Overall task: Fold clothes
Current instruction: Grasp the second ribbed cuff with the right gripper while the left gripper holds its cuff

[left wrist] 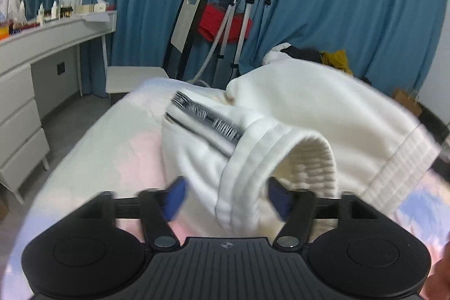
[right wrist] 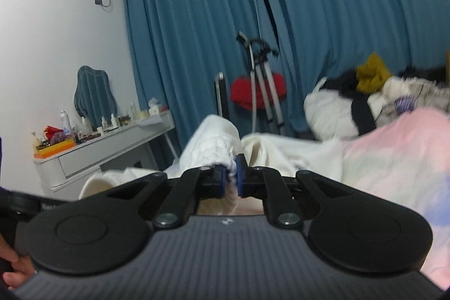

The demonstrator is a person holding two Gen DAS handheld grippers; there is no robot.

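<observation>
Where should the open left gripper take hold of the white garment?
On the ribbed hem of the white garment, probably: it hangs as a thick doubled band between the left gripper pads. Come straight forward and close across the band, not the loose cloth behind.

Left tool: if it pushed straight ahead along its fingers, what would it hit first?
Most likely the white garment's ribbed cuff, which already hangs between the open left tool. Beyond it lies more of the same garment on the bed; motion blur makes depth uncertain.
</observation>
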